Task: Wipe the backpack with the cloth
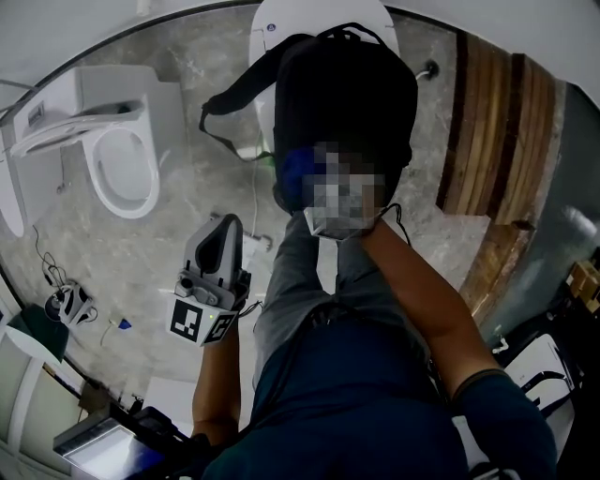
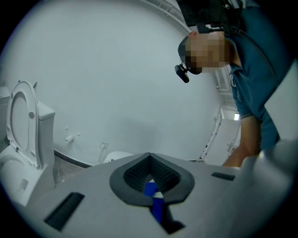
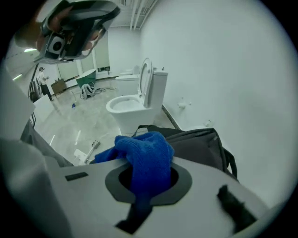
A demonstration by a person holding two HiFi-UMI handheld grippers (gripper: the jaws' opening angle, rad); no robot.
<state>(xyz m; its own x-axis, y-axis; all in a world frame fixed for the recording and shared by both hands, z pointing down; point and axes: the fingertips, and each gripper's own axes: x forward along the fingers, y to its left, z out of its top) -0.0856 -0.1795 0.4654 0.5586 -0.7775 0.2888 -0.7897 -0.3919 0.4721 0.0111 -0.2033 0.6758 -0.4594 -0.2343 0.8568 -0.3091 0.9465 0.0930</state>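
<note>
Fingers (image 3: 182, 182) of the right gripper (image 3: 149, 179) are clamped on a blue terry cloth (image 3: 145, 160), which bulges up between the dark pads and spills forward over their tips. Just beyond the bunched cloth lies the black fabric backpack (image 3: 198, 145), its strap looping down on the far side.

From the head view, the grey marbled floor (image 1: 202, 70) spreads under everything. The backpack (image 1: 349, 98) lies across a white oval-topped fixture (image 1: 314, 17), with one shoulder strap hanging off to the left. The cloth (image 1: 297, 174) sits at the near, lower-left end of the pack; the right gripper itself is covered there, and no view shows whether the cloth presses on the fabric or only hangs against it. To the left, well apart from the pack, stands a white toilet (image 1: 117, 159) with its seat and lid raised and its bowl open.

The left gripper (image 1: 225, 231) is held up near the person's body, away from the backpack. Its jaws are drawn together, tips meeting (image 2: 149, 155), gripping nothing. Low in the gap behind the tips shows a small blue-and-white bit (image 2: 151, 189); what it is cannot be told.
</note>
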